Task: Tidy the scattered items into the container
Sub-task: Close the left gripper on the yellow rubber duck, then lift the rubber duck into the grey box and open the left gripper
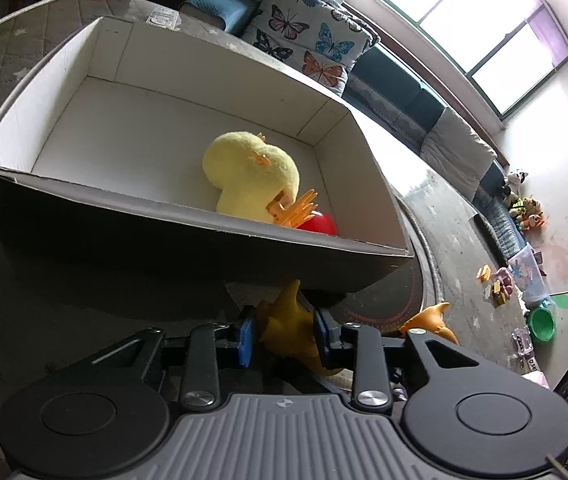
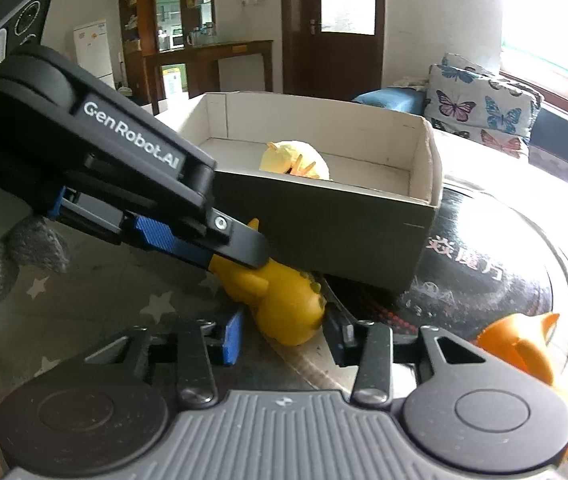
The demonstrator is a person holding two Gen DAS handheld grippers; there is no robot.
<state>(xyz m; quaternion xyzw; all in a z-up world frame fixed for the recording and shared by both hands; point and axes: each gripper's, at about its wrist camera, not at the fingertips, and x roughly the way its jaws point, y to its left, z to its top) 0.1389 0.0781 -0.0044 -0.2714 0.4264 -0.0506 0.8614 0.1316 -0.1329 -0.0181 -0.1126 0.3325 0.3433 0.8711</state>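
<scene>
Blue pads of the left tool (image 1: 284, 334) press both sides of a yellow toy (image 1: 288, 326), gripping it on the desk (image 1: 24, 80) just in front of the box (image 1: 188, 256). From the right wrist view, that left tool (image 2: 240, 258) reaches in from the left, its fingers clamped on the tail end of the yellow toy (image 2: 284, 304), which lies against the box's near wall (image 2: 324, 232). Around the toy's near end stands the right tool (image 2: 282, 334), jaws wide apart, pads not touching it. Inside the box lie a plush chick (image 1: 250, 176) and, touching it at the near wall, a red ball (image 1: 320, 226). An orange toy (image 2: 524, 352) sits on the desk to the right, apart from the box.
</scene>
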